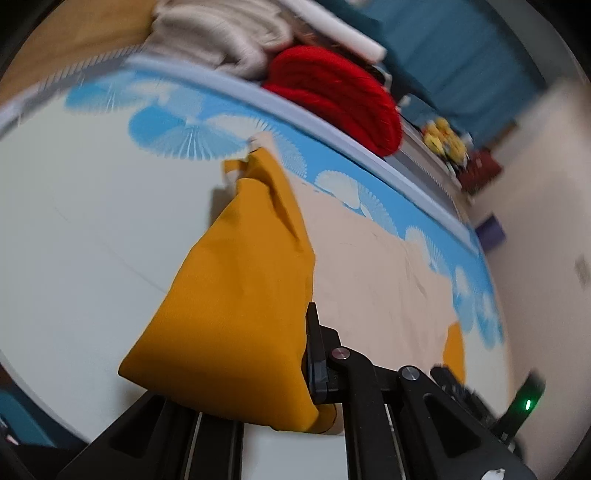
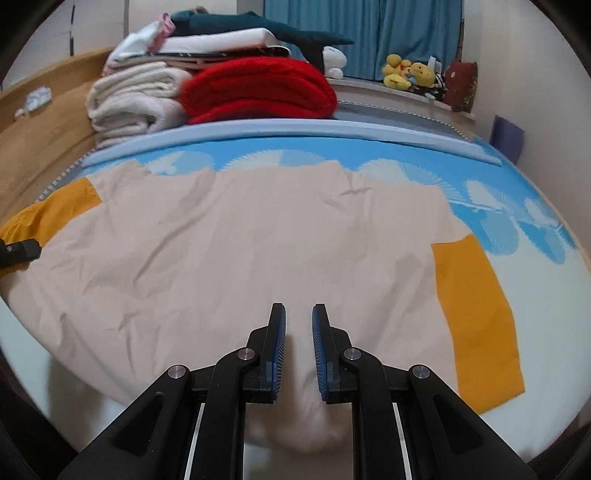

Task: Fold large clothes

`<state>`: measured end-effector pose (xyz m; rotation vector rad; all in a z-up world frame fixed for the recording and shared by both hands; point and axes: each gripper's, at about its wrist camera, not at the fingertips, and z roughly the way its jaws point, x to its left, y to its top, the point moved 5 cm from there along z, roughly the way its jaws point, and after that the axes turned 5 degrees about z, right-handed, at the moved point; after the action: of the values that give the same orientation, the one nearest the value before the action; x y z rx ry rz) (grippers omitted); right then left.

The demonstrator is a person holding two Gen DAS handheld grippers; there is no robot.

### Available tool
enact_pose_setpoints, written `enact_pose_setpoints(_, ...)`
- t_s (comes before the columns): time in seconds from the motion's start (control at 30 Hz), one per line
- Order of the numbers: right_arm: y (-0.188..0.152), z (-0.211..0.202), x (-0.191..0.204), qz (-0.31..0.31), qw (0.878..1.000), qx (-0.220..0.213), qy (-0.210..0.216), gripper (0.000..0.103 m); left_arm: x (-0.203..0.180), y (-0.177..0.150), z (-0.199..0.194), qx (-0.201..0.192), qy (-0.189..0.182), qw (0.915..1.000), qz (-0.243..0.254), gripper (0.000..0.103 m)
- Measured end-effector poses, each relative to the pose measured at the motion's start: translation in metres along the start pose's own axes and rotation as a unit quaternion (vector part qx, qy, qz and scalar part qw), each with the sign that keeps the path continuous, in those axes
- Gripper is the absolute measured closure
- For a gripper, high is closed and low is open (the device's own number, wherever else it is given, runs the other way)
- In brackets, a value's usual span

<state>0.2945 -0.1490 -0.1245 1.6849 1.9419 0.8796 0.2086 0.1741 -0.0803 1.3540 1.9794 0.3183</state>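
1. My left claw [image 1: 314, 391] is clenched on a mustard sleeve [image 1: 236, 295] of the shirt [image 2: 240, 240]; the cloth is bunched between the pads and lifted into a soft, drooping cone.
2. My right claw [image 2: 298, 350] grips nothing. Its ribbed blue pads [image 2: 279, 350] stand a narrow gap apart, above the shirt's near edge.
3. The shirt lies spread flat on the bed [image 2: 546, 295]. Its body is pale beige woven cloth, lightly creased, with a rounded fold hanging at the near edge.
4. The other mustard sleeve [image 2: 476, 321] lies flat on the right side of the shirt, a long smooth rectangle.
5. The bed cover is smooth, white near me, and blue with white fan-shaped prints further away.
6. Beyond the shirt, a stack sits at the head of the bed: a fuzzy red blanket [image 2: 258, 92], folded thick, beside a cream towel [image 2: 136, 99] in rolled layers, with thinner folded cloths on top.
7. Yellow plush toys [image 2: 406, 74] sit on a ledge before a blue curtain [image 2: 369, 33].
8. A wooden headboard [image 2: 48, 136] curves along the left side.
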Motion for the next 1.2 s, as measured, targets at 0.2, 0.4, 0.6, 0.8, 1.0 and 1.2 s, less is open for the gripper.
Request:
enact_pose_setpoints(0.2,-0.038,0.039,0.034,-0.032,0.993,0.109,0.021,0.087,0.009,-0.017,-0.001,-0.003,0.009,0.9999,0.010,0.095)
enact_pose_setpoints(0.4,-0.022,0.053,0.019,-0.026,0.983,0.169,0.067,0.086,-0.023,-0.011,-0.007,-0.022,0.022,0.9983,0.049,0.095)
enact_pose_setpoints(0.6,0.078,-0.019,-0.050,-0.015,0.995,0.049,0.081,0.071,-0.072,-0.009,-0.008,-0.035,0.007,0.9957,0.086,0.095)
enact_pose_setpoints(0.8,0.134,-0.073,-0.150,-0.053,0.997,-0.058,-0.003,0.045,-0.150,-0.018,0.001,-0.043,-0.016,0.9864,0.157,0.095)
enact_pose_setpoints(1.0,0.124,-0.087,-0.217,0.023,0.999,-0.034,-0.035,0.045,-0.243,-0.054,0.033,-0.015,-0.059,0.9662,0.251,0.096)
enact_pose_setpoints(1.2,0.108,-0.095,-0.249,0.014,0.999,-0.017,-0.047,0.045,-0.311,-0.134,0.099,0.121,-0.112,0.9220,0.350,0.091)
